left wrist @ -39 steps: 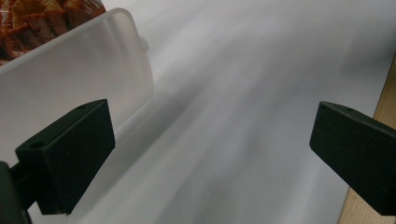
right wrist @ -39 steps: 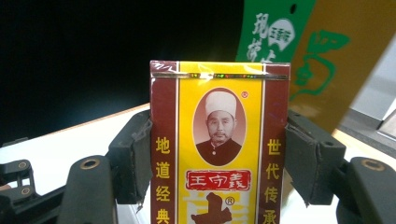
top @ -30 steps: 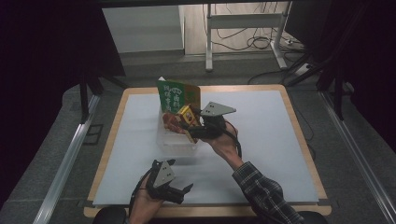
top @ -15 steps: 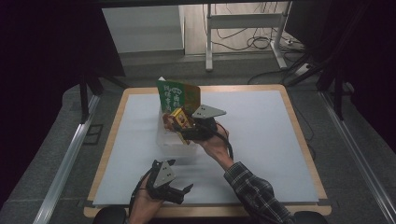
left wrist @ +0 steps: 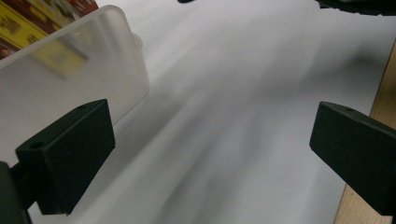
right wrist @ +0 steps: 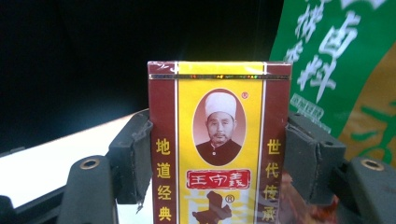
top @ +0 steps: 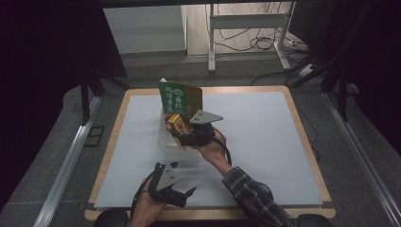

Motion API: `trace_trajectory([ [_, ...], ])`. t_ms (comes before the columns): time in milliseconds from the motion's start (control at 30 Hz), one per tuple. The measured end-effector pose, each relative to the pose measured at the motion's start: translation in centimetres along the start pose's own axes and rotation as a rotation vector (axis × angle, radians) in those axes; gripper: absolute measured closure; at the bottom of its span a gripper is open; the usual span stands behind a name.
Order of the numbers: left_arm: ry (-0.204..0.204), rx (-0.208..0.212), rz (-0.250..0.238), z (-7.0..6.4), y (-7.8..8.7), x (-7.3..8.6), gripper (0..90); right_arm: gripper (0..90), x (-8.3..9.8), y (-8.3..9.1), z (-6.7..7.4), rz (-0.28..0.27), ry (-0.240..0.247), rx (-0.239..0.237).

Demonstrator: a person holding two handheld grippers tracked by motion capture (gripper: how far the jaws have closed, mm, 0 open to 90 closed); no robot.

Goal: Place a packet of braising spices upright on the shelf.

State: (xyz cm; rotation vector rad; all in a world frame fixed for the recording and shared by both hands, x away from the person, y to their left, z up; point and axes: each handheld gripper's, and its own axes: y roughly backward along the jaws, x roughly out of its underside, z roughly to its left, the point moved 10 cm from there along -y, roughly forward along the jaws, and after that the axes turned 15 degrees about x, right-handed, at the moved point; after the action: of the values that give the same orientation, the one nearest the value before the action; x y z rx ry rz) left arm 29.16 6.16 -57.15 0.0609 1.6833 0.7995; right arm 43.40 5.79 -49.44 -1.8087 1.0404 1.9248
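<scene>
1. A person sits at a wooden table (top: 293, 101) covered by a pale grey mat (top: 265, 137), holding a two-jaw gripper in each hand. Both forearms enter from the bottom of the high view.

2. The right gripper (top: 178, 134) is near the middle of the mat. A plaid sleeve (top: 250, 196) covers that forearm.

3. Its jaws are pinching a small yellow and dark red box (right wrist: 218, 140). In the right gripper view a black pad presses on each narrow side of the box, which stands upright between them.

4. The front of the box carries a printed oval portrait and columns of Chinese characters.

5. In the high view the box (top: 176, 124) sits above a clear plastic container (top: 165, 142) that rests on the mat. Whether the box touches the container's inside cannot be told.

6. A tall green packet (top: 179, 98) with white lettering stands at the far end of the container, just behind the box. In the right gripper view the packet (right wrist: 341, 60) rises to the right of the box.

7. The left gripper (top: 182, 195) is at the near edge of the table, well apart from the container.

8. Its jaws are spread wide with nothing between them. In the left gripper view they frame bare mat, with a frosted corner of the container (left wrist: 84, 74) beside one jaw.
</scene>
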Motion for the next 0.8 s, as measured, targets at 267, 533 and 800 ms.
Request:
trace_trajectory([
  [267,-0.002,0.002,0.004,0.0,-0.1,0.0,0.0,32.5,1.1,0.4,-0.4,0.065,-0.018,0.001],
  [533,-0.007,0.004,0.014,-0.1,-0.2,0.1,0.0,32.6,2.4,1.1,-0.9,0.131,-0.01,-0.006],
  [800,-0.009,0.004,0.016,-0.1,-0.2,0.1,0.0,32.9,3.6,1.2,-0.9,0.168,0.011,0.006],
])
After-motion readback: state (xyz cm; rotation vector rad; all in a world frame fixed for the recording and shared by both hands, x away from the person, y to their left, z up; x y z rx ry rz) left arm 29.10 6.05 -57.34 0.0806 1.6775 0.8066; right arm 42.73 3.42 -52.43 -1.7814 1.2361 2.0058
